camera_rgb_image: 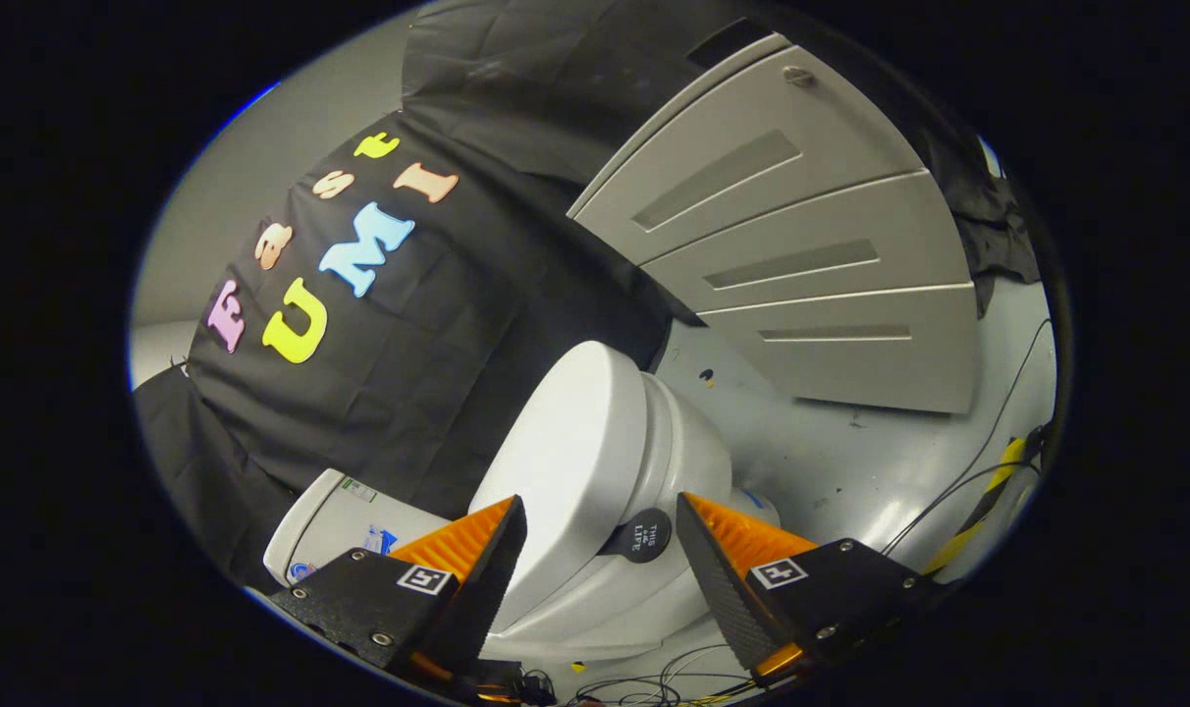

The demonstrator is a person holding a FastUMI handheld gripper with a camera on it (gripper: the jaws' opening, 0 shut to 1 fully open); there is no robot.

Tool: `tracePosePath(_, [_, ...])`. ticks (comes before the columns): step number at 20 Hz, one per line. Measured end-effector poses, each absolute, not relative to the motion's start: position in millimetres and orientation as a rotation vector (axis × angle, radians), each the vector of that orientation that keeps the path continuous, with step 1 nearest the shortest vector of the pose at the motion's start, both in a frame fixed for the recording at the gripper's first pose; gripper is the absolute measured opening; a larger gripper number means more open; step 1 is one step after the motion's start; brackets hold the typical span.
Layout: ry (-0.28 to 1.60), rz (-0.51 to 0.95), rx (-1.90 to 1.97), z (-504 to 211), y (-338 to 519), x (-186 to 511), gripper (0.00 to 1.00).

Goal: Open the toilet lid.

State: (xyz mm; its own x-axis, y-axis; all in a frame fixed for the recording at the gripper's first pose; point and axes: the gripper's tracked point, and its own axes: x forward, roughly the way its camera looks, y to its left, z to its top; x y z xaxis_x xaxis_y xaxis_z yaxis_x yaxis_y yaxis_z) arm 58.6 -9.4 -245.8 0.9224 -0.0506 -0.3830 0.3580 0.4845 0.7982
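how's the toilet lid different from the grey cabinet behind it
The toilet lid is smooth, rounded and white; the grey cabinet is flat-faced and boxy. The lid is plain, while the cabinet has three panels, each with a recessed slot. The lid lies just ahead of the open gripper, its front edge between the fingers, neither pressing on it; the cabinet stands well beyond, on the grey floor. Both look shut.

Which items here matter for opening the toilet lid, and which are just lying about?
For the job: toilet lid, lying shut on the toilet; round dark tab at its front edge; gripper, jaws open, astride that edge.
Lying about: grey cabinet, cables, cistern.
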Motion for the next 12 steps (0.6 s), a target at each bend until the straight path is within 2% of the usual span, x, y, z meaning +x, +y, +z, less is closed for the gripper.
tracePosePath(8, [0.385, -0.24, 1.239, -290, 1, 64, 0.94])
tracePosePath(9, [0.381, -0.245, 1.252, -293, 1, 68, 0.91])
tracePosePath(12, [0.403, -0.265, 1.263, -308, 2, 72, 0.7])
